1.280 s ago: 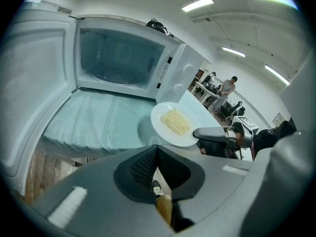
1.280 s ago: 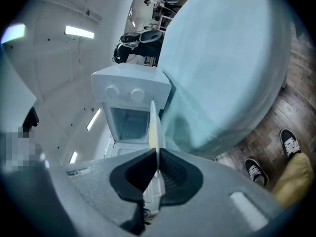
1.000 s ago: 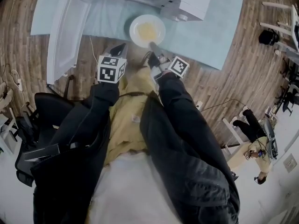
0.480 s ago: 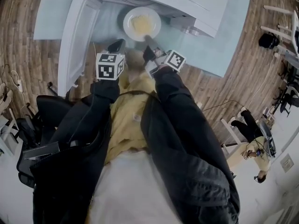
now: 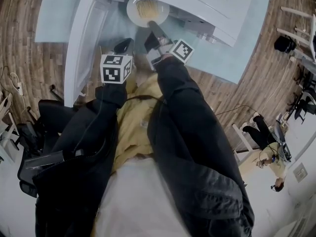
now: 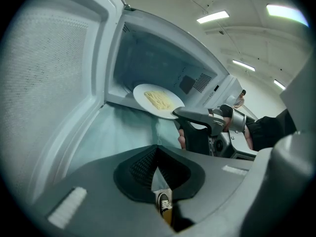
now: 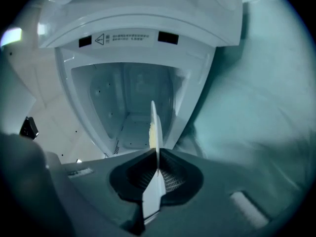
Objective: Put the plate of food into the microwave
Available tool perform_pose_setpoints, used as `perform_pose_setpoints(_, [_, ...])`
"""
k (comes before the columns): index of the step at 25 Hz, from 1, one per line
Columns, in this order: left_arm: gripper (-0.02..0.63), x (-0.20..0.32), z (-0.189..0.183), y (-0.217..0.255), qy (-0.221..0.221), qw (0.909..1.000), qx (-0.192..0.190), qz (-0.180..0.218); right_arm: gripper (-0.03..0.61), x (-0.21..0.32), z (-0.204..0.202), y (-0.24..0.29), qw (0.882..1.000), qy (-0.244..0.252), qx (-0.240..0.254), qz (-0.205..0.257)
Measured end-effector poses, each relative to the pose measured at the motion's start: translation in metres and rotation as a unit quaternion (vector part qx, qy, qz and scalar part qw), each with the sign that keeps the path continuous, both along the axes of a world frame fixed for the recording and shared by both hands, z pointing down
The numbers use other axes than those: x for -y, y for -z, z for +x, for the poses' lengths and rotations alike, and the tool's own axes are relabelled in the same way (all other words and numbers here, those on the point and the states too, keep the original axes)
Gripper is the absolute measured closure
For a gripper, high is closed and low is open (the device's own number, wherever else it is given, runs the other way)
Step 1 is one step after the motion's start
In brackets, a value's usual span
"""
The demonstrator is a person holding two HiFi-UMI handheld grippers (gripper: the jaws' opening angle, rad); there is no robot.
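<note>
1. Wood floor (image 5: pixel 29 48) surrounds a pale blue tabletop (image 5: pixel 237 38). The microwave (image 5: pixel 207 4) stands open, and the right gripper (image 5: pixel 152 24) holds the plate of food (image 5: pixel 147 9) at its mouth.
2. Left gripper view: the left gripper (image 6: pixel 157 172) has its jaws together and empty, beside the open door (image 6: pixel 54 78).
3. Right gripper view: the jaws pinch the plate's rim, seen edge-on against the cavity.

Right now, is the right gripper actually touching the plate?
Touching. The right gripper view shows the right gripper shut on the rim of the plate, seen edge-on between its jaws.

Right claw (image 5: pixel 153 25) reaches forward, clamped on the plate (image 5: pixel 136 11); left claw (image 5: pixel 125 44) closed, empty
</note>
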State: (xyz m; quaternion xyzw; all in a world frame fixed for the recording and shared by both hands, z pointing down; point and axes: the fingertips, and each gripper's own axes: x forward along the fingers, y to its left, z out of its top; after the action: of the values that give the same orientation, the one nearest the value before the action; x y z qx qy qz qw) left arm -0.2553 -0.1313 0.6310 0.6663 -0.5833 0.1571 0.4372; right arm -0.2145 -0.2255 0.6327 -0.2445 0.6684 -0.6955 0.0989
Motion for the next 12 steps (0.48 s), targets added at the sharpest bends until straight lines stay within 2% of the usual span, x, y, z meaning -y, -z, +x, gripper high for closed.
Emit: perform_pose_setpoints(12, [0.618,-0.008,-0.016,-0.004,0.01,0.9999,-0.005,-0.003,0.569,0.037,-0.016,-0.011,0.998,-0.062,-0.001,-0.023])
